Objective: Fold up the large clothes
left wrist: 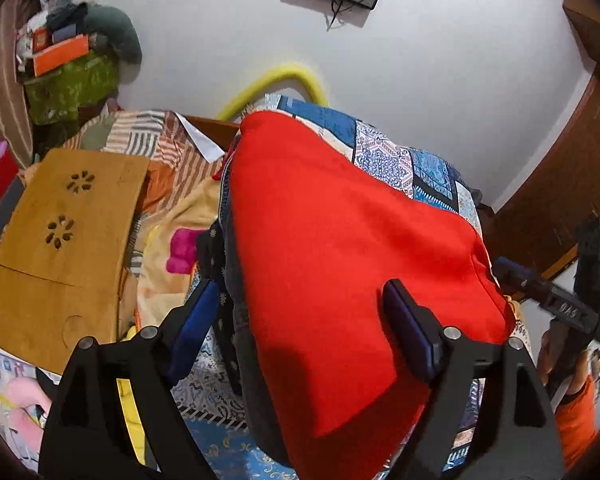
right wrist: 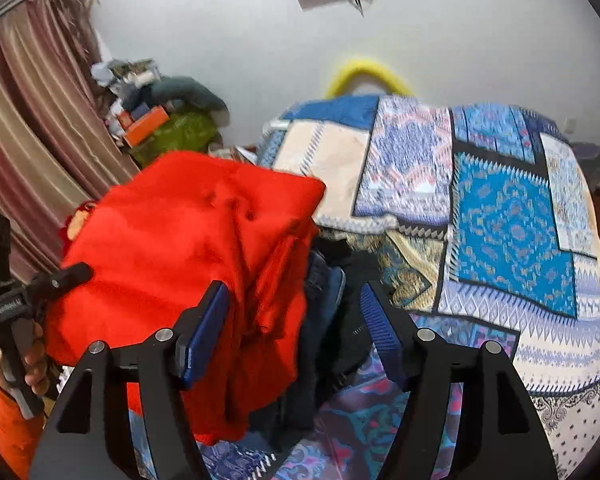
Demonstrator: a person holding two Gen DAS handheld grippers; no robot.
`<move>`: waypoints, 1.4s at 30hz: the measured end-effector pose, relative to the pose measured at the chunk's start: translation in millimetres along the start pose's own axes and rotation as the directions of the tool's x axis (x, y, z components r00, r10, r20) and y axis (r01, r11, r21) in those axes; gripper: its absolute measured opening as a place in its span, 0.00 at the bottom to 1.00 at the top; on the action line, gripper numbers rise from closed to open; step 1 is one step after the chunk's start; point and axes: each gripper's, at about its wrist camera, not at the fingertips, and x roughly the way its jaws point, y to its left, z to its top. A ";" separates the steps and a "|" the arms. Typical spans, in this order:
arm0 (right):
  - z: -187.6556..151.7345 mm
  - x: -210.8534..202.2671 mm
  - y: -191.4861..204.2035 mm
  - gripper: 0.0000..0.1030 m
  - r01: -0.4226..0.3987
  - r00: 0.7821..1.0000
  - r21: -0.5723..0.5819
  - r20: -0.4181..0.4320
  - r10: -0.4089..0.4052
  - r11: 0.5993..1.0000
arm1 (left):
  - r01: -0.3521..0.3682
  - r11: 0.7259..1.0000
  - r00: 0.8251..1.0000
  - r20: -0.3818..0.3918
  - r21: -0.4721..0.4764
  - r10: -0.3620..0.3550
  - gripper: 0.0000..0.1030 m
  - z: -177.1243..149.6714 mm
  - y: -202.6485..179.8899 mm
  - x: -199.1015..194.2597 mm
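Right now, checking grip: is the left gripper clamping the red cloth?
No: the left gripper is open, the red cloth lying loose between its fingers.

wrist views facing wall, sharing red garment (left wrist: 340,240)

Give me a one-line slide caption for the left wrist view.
Open left gripper hovering over a folded red garment atop dark clothes on a patchwork bedspread.

Each claw (left wrist: 300,304) is matte black, with silver round screws on its arms and ribbed dark-blue pads (left wrist: 410,330). The right claw (right wrist: 294,312) looks alike. An orange sleeve (right wrist: 12,424) covers the wrist below the bare-skinned left hand (right wrist: 28,356).
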 end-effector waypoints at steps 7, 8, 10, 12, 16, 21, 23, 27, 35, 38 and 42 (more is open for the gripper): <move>27.5 38.1 24.7 0.63 -0.016 0.999 -0.054 -0.033 0.015 0.998 | -0.051 0.999 0.999 -0.010 0.019 0.051 0.90 -10.0 1.4 2.9; 29.4 44.9 22.3 0.63 0.009 0.999 -0.051 -0.035 -0.011 0.999 | -0.051 0.999 0.999 -0.012 0.016 0.051 0.90 -10.3 3.2 3.6; 33.2 49.7 9.3 0.63 0.056 0.998 -0.011 -0.017 -0.057 0.998 | -0.053 0.998 0.999 -0.012 0.019 0.053 0.90 -10.7 4.2 3.1; 35.6 42.5 -5.4 0.63 0.024 1.000 0.063 -0.008 -0.024 0.998 | -0.065 0.998 0.998 -0.013 0.023 0.065 0.90 -9.6 3.3 0.9; 35.8 -5.5 -7.3 0.63 0.032 0.996 0.076 0.079 -0.038 0.997 | -0.119 0.991 0.992 0.038 0.056 0.117 0.90 -6.9 -9.5 -19.6; 29.7 -71.0 13.6 0.63 -0.007 0.991 0.003 0.133 0.007 1.000 | -0.136 0.986 0.983 0.140 0.097 0.122 0.90 -14.5 -40.5 -69.1; 21.8 -98.4 27.4 0.63 -0.015 0.986 -0.041 0.166 0.022 0.999 | -0.136 0.984 0.976 0.186 0.115 0.113 0.90 -20.9 -55.1 -92.4; -0.6 -153.3 57.4 0.63 -0.039 0.965 -0.116 0.254 0.067 0.992 | -0.125 0.979 0.950 0.304 0.162 0.071 0.90 -42.1 -91.8 -153.7; -49.7 -247.0 106.7 0.63 -0.052 0.894 -0.227 0.423 0.147 0.972 | -0.178 0.957 0.835 0.550 0.230 0.023 0.90 -108.0 -148.9 -268.3; -72.2 -276.1 121.5 0.63 -0.038 0.858 -0.259 0.487 0.165 0.965 | -0.200 0.953 0.776 0.631 0.226 0.013 0.90 -140.5 -163.2 -299.1; -97.8 -299.0 135.3 0.63 0.005 0.820 -0.279 0.551 0.156 0.960 | -0.223 0.948 0.723 0.691 0.225 0.006 0.90 -178.7 -177.4 -321.1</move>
